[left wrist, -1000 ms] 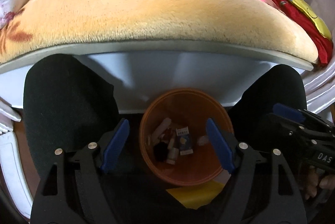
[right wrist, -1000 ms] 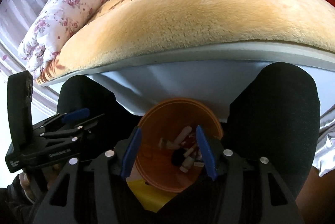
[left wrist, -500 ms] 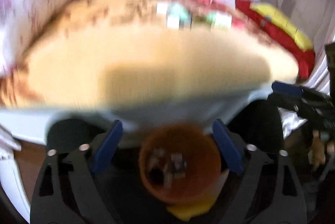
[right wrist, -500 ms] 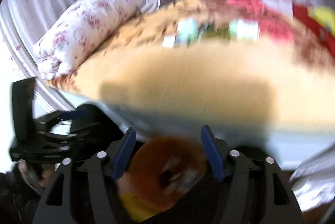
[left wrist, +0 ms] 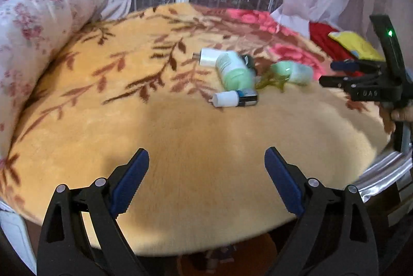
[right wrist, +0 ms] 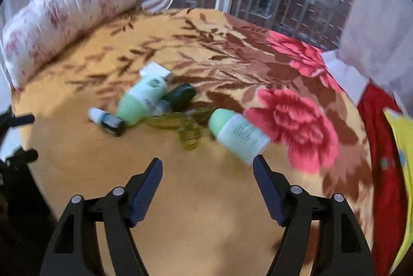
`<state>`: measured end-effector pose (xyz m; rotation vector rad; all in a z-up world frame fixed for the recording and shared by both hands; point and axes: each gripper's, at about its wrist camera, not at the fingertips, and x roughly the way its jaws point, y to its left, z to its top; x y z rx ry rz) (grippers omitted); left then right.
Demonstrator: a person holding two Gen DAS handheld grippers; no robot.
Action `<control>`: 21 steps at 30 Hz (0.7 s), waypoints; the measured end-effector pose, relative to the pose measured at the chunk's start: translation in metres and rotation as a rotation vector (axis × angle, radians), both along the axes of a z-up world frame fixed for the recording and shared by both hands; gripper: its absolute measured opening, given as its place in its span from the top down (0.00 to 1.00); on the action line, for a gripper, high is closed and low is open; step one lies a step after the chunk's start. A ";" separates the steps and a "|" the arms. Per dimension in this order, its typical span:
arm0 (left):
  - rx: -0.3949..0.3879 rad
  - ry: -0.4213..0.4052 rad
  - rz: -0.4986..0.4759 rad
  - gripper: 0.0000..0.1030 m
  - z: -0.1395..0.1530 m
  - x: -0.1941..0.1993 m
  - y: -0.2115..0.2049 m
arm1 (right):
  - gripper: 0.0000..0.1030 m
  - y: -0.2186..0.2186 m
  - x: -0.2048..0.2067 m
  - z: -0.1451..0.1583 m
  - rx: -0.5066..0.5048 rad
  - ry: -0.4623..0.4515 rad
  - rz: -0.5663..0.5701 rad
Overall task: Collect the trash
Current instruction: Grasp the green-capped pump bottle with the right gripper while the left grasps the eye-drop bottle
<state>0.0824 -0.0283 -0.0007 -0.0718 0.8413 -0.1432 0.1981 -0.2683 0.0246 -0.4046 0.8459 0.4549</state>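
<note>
Clutter is sitting bunched on the fuzzy orange floral blanket (right wrist: 206, 198) covering the bed, at about twelve o'clock from both your tongs. Your right tongs (right wrist: 207, 167) are spread wide and holding nothing; your left tongs (left wrist: 206, 160) are likewise spread and empty.

The pale green cylindrical bottle with a white label (right wrist: 238, 134) is lying on its side nearest your right tongs, its long axis running from ten to four o'clock, green end toward ten. You are risking rolling it across the plush pile if one pad touches first. The translucent olive-green plastic piece (right wrist: 180, 125) is touching it, so you may be dragging that along. The small white-capped dark vial (right wrist: 107, 121) is lying well to the left, cap toward ten o'clock.
</note>
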 end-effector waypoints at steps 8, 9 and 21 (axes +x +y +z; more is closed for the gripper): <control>0.007 0.061 0.009 0.14 -0.024 0.023 -0.002 | 0.31 0.006 0.066 -0.033 -0.207 0.051 0.100; 0.011 0.056 0.008 0.14 -0.024 0.023 -0.002 | 0.31 0.008 0.071 -0.038 -0.241 0.053 0.118; 0.046 0.047 0.011 0.09 -0.030 0.027 -0.006 | 0.45 0.019 0.128 -0.074 -0.265 0.326 0.140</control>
